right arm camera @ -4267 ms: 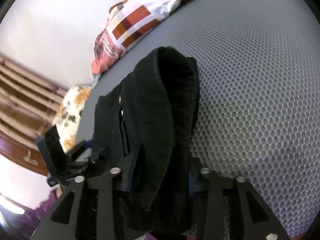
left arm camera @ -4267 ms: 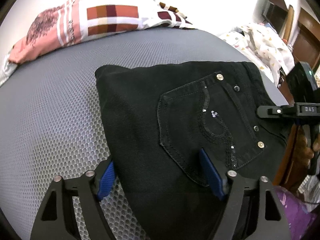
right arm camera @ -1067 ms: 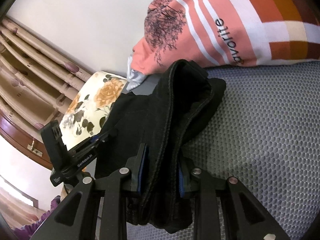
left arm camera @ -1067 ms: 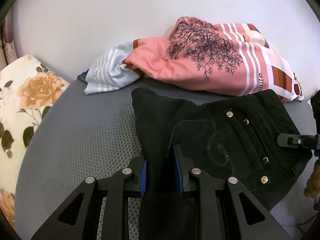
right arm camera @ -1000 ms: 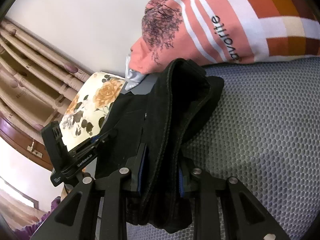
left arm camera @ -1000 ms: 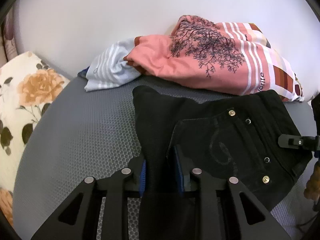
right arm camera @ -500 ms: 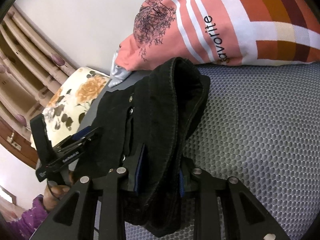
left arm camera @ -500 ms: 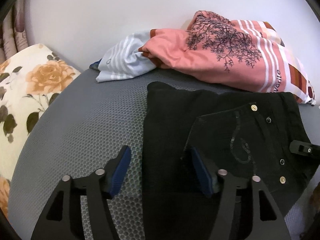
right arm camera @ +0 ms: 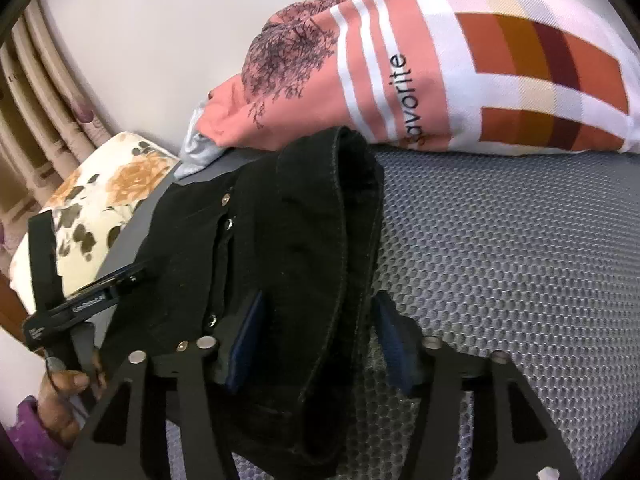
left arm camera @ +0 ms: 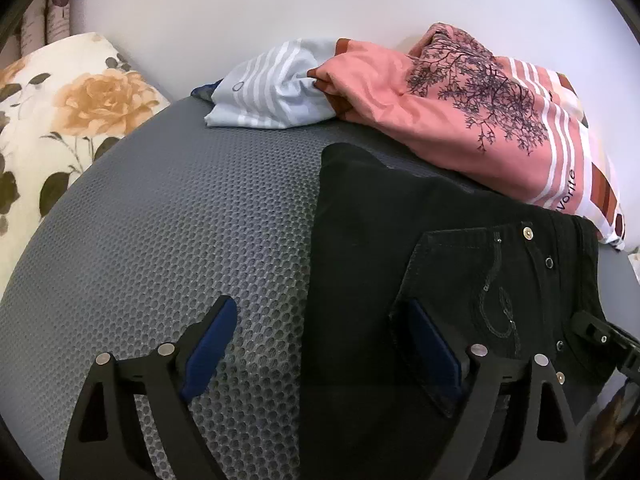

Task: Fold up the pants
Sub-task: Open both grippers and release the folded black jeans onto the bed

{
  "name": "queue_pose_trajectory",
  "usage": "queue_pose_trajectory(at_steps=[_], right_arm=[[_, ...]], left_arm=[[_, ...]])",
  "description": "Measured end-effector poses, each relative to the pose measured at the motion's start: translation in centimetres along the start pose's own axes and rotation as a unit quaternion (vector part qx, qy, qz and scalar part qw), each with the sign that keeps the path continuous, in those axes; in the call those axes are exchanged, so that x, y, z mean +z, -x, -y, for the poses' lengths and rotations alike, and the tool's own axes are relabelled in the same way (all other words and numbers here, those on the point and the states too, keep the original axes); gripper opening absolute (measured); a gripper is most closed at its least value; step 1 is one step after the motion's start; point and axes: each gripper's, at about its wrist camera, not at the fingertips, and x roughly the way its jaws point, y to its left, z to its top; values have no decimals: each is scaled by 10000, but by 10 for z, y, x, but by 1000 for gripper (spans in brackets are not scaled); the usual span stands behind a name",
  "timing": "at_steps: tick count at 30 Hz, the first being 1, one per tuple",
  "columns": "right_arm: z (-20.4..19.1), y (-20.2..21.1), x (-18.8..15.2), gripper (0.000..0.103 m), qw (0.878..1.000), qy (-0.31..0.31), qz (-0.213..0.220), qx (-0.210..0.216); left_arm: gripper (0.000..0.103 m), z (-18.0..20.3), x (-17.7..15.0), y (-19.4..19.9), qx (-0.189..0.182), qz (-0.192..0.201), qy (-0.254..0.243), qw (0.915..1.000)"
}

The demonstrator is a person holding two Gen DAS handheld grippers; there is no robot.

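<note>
Folded black pants (left arm camera: 400,280) lie on the grey mesh mattress (left arm camera: 180,240), back pocket with studs facing up. My left gripper (left arm camera: 320,352) is open, its blue pads spread across the pants' near left edge. In the right wrist view the pants (right arm camera: 304,240) bulge up in a thick fold at the waistband. My right gripper (right arm camera: 316,344) is open, its pads standing apart on either side of that fold. The left gripper's body (right arm camera: 80,304) shows at the left of the right wrist view.
A pink, white and brown patterned pillow (left arm camera: 480,100) lies against the wall just behind the pants, with a pale striped cloth (left arm camera: 276,92) beside it. A floral cushion (left arm camera: 60,120) lies at the left. Curtains (right arm camera: 36,120) hang at the far left.
Both grippers were shut on the pants a second ago. The left opened first, then the right, and the pants now rest on the mattress near the pillow.
</note>
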Motion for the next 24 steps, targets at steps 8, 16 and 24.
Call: queue_pose_trajectory(at_steps=[8,16,24], right_arm=[[4,12,-3,66,9989,-114,406,-199],[2,22,-9,69,9977,-99,559,-378],[-16,51,-36,69,9958,-98,775,-473]], left_arm=[[96,-1,-1,5,274,91,34,9996],[96,7,-4,15,687,299,-222,9969],[96,18,-19,35,769,539,-478,9944]])
